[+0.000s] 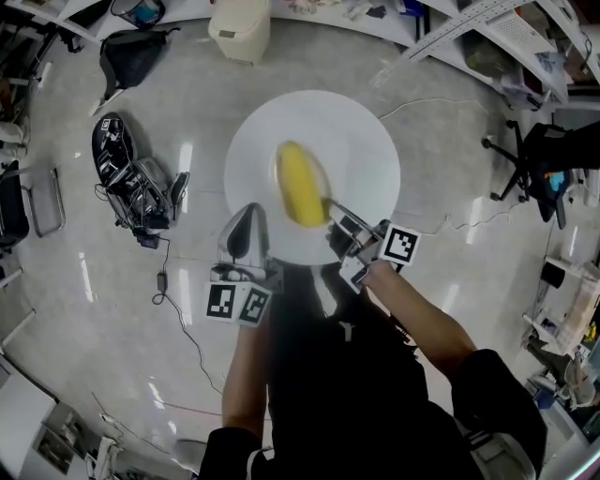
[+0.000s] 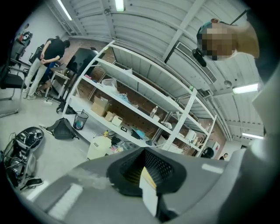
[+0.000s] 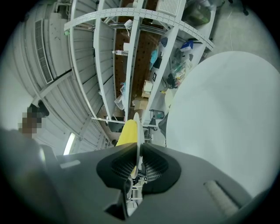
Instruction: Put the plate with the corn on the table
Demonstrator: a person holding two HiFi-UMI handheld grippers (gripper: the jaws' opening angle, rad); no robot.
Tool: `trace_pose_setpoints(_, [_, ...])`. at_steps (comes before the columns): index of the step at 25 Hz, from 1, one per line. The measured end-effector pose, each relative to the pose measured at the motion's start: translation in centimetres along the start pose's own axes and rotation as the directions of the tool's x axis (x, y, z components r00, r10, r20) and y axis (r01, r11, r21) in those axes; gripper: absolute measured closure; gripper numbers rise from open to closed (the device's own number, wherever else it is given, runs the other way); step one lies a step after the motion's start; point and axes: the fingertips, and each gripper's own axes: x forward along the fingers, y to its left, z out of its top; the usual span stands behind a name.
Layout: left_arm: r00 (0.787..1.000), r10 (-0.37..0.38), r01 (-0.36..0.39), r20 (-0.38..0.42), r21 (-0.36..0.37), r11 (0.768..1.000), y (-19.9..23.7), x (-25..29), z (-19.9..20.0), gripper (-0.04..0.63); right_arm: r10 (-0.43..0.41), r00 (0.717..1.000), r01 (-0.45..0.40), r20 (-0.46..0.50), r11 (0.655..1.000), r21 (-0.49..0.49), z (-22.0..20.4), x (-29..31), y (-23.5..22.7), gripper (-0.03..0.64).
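A white plate (image 1: 361, 141) with a yellow corn cob (image 1: 302, 184) on it hangs above the floor in the head view. My left gripper (image 1: 246, 228) is shut on its near left rim. My right gripper (image 1: 337, 219) is shut on the near right rim, close to the corn. In the left gripper view the jaws (image 2: 146, 186) pinch the white plate's edge (image 2: 148, 197). In the right gripper view the jaws (image 3: 138, 164) clamp the thin plate edge (image 3: 137, 127), with the corn (image 3: 127, 132) just left of it. A large white round surface (image 3: 227, 118), perhaps the table top, fills that view's right.
On the shiny floor lie a black bag (image 1: 136, 52), a heap of black gear with cables (image 1: 131, 183) and a beige appliance (image 1: 241, 28). White shelving (image 2: 131, 96) stands behind. An office chair (image 1: 539, 169) is at the right. A person (image 2: 48, 52) stands far off.
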Motion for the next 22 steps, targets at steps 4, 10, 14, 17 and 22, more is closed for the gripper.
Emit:
trace_pose_setpoints(4, [1.0, 0.009, -0.009, -0.002, -0.007, 1.0, 1.0, 0.5, -0.6, 0.592, 0.001, 1.0, -0.001, 0.003, 1.0, 0.005, 0.3, 0.7, -0.6, 0.577])
trace_pose_setpoints(10, [1.0, 0.009, -0.009, -0.009, -0.006, 1.0, 1.9, 1.7, -1.2, 0.593, -0.007, 1.0, 0.007, 0.012, 1.0, 0.011, 0.8, 1.5, -1.7, 0.577])
trace_pose_setpoints(14, [1.0, 0.008, -0.008, -0.007, -0.011, 1.0, 2.5, 2.6, -1.5, 0.594, -0.01, 1.0, 0.01, 0.01, 1.0, 0.012, 1.2, 2.0, -2.6, 0.577])
trace_pose_setpoints(17, [1.0, 0.013, -0.013, -0.01, -0.012, 1.0, 2.9, 3.0, -2.0, 0.592, -0.011, 1.0, 0.011, 0.011, 1.0, 0.015, 1.4, 2.3, -3.3, 0.577])
trace_pose_setpoints(22, [0.999, 0.014, -0.015, -0.03, -0.016, 1.0, 3.6, 3.6, -3.1, 0.593, -0.015, 1.0, 0.014, 0.017, 1.0, 0.023, 1.8, 2.9, -4.6, 0.577])
